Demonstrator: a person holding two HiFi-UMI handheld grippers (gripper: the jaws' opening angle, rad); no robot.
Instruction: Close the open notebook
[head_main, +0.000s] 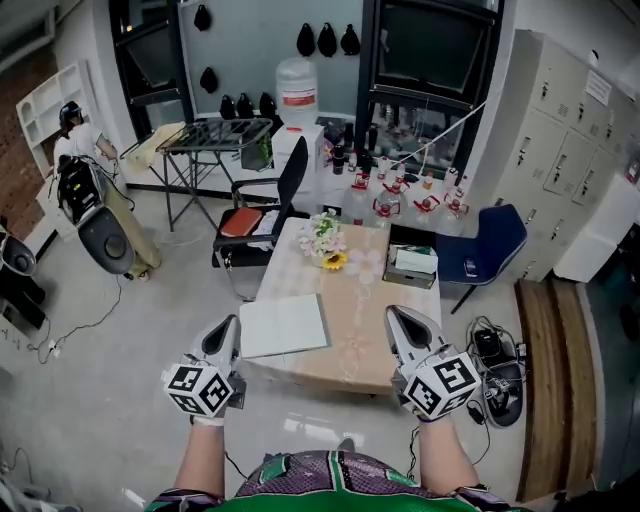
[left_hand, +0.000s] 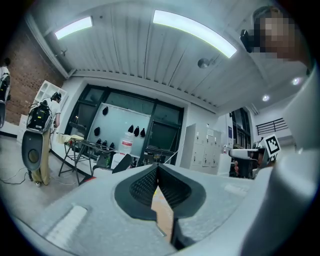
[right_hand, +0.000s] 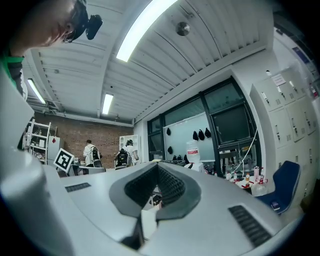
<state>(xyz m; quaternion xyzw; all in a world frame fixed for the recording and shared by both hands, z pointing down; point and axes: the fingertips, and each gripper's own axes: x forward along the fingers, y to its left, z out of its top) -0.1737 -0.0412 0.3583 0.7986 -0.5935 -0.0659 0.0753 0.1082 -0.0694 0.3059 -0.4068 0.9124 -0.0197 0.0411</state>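
A pale notebook (head_main: 283, 325) lies flat on the near left part of the wooden table (head_main: 360, 350), showing as one plain rectangle with no spread pages. My left gripper (head_main: 231, 322) hovers just off the notebook's left edge, its jaws shut and empty. My right gripper (head_main: 393, 313) sits over the table's near right part, well to the right of the notebook, also shut with nothing in it. In the left gripper view the ribbed pads (left_hand: 145, 184) meet at the tip of the left gripper (left_hand: 158, 167). The right gripper view shows the right gripper (right_hand: 157, 167) with its pads closed the same way.
A bunch of flowers (head_main: 325, 240) and a small box (head_main: 410, 262) stand on the table's far end. A black chair (head_main: 268, 200) is behind the table, a blue chair (head_main: 497, 243) to its right. A bag with cables (head_main: 497, 367) lies on the floor. A person (head_main: 85, 150) stands far left.
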